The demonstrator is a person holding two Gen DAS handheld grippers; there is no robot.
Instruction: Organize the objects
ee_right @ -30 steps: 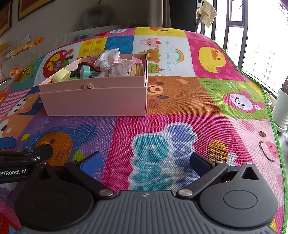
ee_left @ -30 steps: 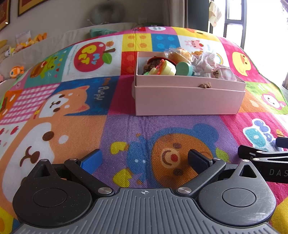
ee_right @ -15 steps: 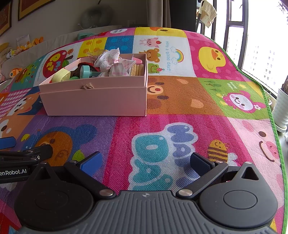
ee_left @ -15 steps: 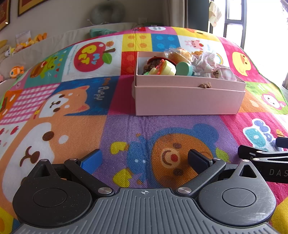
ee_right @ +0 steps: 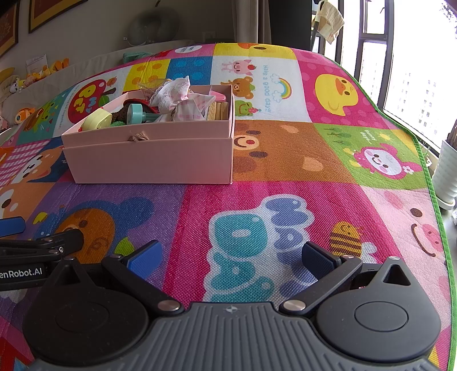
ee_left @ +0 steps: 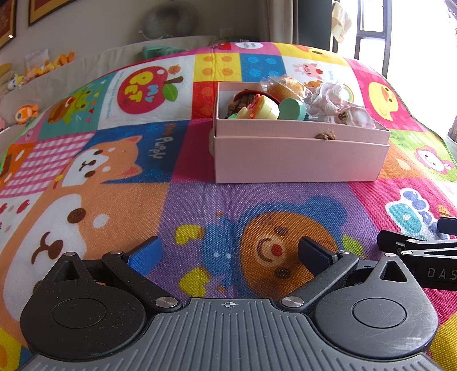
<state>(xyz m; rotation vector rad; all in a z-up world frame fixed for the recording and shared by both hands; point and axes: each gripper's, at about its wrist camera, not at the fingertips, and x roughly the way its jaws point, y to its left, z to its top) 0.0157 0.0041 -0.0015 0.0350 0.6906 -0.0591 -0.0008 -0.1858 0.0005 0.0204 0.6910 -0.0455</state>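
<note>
A pink box (ee_left: 297,158) stands on the colourful play mat, also in the right wrist view (ee_right: 148,159). It holds several things: a yellow toy (ee_left: 261,110), a teal toy (ee_left: 291,108), pink-white cloth (ee_left: 337,100), a bagged bun (ee_left: 285,84), biscuits (ee_right: 220,110). My left gripper (ee_left: 228,252) is open and empty, low over the mat in front of the box. My right gripper (ee_right: 231,258) is open and empty, to the right of the left one, which shows at the left edge (ee_right: 37,242).
The play mat (ee_right: 328,159) ends at a green border on the right, with a white pot (ee_right: 447,174) and windows beyond. Plush toys (ee_left: 25,111) line the far left. A cushion (ee_left: 171,20) rests against the back wall.
</note>
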